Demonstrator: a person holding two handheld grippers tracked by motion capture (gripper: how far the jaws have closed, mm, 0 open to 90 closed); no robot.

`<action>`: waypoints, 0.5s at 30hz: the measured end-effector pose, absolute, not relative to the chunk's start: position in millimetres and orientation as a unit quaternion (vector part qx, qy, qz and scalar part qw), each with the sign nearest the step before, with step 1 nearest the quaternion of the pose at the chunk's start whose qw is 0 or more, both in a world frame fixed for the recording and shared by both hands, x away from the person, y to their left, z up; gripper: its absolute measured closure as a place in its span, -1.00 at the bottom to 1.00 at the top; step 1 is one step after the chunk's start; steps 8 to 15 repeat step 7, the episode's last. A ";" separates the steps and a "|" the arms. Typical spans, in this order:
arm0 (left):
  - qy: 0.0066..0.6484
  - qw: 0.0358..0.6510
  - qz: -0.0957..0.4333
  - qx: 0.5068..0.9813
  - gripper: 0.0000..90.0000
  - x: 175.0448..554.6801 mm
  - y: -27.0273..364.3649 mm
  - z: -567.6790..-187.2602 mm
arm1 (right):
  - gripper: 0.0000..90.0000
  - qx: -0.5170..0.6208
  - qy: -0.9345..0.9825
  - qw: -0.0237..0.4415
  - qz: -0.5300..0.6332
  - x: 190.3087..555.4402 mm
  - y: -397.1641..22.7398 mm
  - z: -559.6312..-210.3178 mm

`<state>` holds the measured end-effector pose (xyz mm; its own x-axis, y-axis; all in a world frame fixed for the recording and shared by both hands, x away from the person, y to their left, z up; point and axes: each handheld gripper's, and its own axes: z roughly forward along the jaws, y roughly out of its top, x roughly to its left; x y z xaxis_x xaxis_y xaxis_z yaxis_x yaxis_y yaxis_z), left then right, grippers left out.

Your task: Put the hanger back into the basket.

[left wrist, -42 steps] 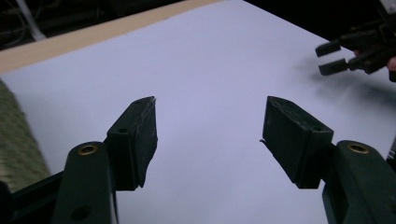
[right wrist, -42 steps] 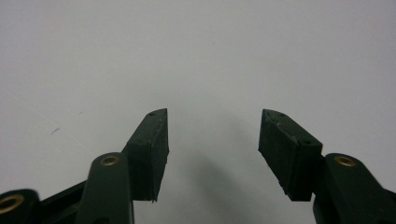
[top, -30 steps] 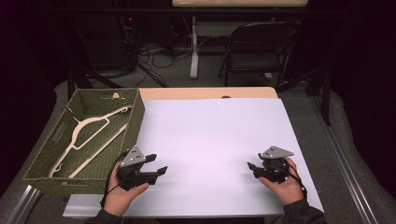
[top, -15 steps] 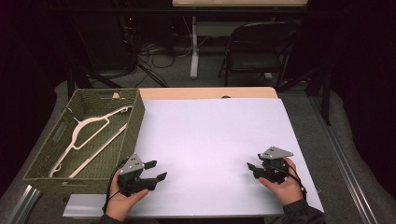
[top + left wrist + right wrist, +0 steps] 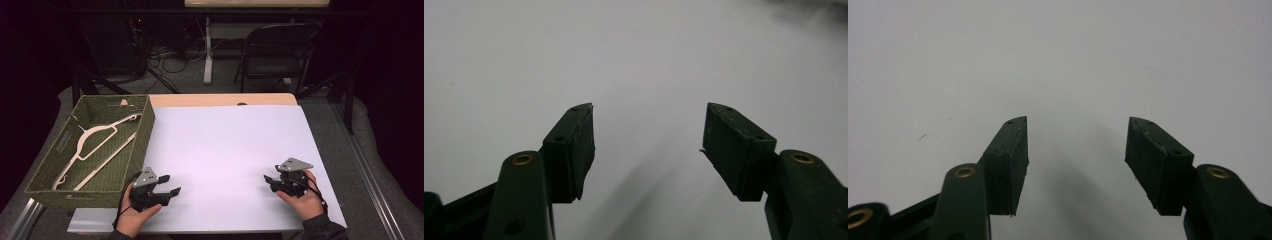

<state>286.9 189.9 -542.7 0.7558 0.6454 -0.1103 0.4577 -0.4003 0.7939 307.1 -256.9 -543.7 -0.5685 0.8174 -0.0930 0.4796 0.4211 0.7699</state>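
My left gripper (image 5: 170, 186) rests low over the white tabletop (image 5: 225, 150) near its front left, just right of the green woven basket (image 5: 45, 172). Its jaws stand wide apart in the left gripper view (image 5: 649, 125) with only bare white surface between them. My right gripper (image 5: 268, 181) sits at the front right of the table, held in a hand, pointing left. In the right gripper view (image 5: 1075, 137) its jaws are also spread with nothing between them. A cream clothes hanger (image 5: 97, 145) lies inside the basket.
The basket hangs over the table's left edge. A strip of wooden tabletop (image 5: 220, 99) shows at the far edge. Beyond it stand a dark folding chair (image 5: 272, 55) and cables on the floor (image 5: 165, 57).
My left gripper has sunk toward the table and drawn slightly nearer the front edge. The right gripper has stayed put.
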 end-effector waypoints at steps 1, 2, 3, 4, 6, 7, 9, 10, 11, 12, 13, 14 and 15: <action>0.332 0.435 0.107 0.830 -0.17 287.2 189.5 -543.5 | -0.07 0.400 0.810 0.235 0.360 306.7 -256.8 -543.5; 0.332 0.433 0.107 0.831 -0.17 288.0 189.0 -544.4 | -0.07 0.399 0.810 0.236 0.360 306.5 -256.8 -543.5; 0.332 0.432 0.107 0.832 -0.17 288.5 188.7 -544.9 | -0.07 0.399 0.809 0.238 0.360 306.6 -256.9 -543.5; 0.333 0.432 0.107 0.832 -0.17 288.9 188.3 -545.6 | -0.07 0.400 0.809 0.238 0.360 306.7 -257.1 -543.5; 0.334 0.431 0.105 0.832 -0.17 289.4 187.8 -547.0 | -0.07 0.398 0.807 0.244 0.362 306.9 -258.3 -542.9; 0.332 0.429 0.106 0.833 -0.17 290.0 188.0 -547.7 | -0.07 0.398 0.809 0.245 0.357 306.3 -259.5 -541.4; 0.332 0.429 0.106 0.833 -0.17 290.0 188.0 -547.7 | -0.07 0.398 0.809 0.245 0.357 306.3 -259.5 -541.4; 0.332 0.429 0.106 0.833 -0.17 290.0 188.0 -547.7 | -0.07 0.398 0.809 0.245 0.357 306.3 -259.5 -541.4; 0.332 0.429 0.106 0.833 -0.17 290.0 188.0 -547.7 | -0.07 0.398 0.809 0.245 0.357 306.3 -259.5 -541.4; 0.332 0.429 0.106 0.833 -0.17 290.0 188.0 -547.7 | -0.07 0.398 0.809 0.245 0.357 306.3 -259.5 -541.4; 0.332 0.429 0.106 0.833 -0.17 290.0 188.0 -547.7 | -0.07 0.398 0.809 0.245 0.357 306.3 -259.5 -541.4; 0.332 0.429 0.106 0.833 -0.17 290.0 188.0 -547.7 | -0.07 0.398 0.809 0.245 0.357 306.3 -259.5 -541.4; 0.332 0.429 0.106 0.833 -0.17 290.0 188.0 -547.7 | -0.07 0.398 0.809 0.245 0.357 306.3 -259.5 -541.4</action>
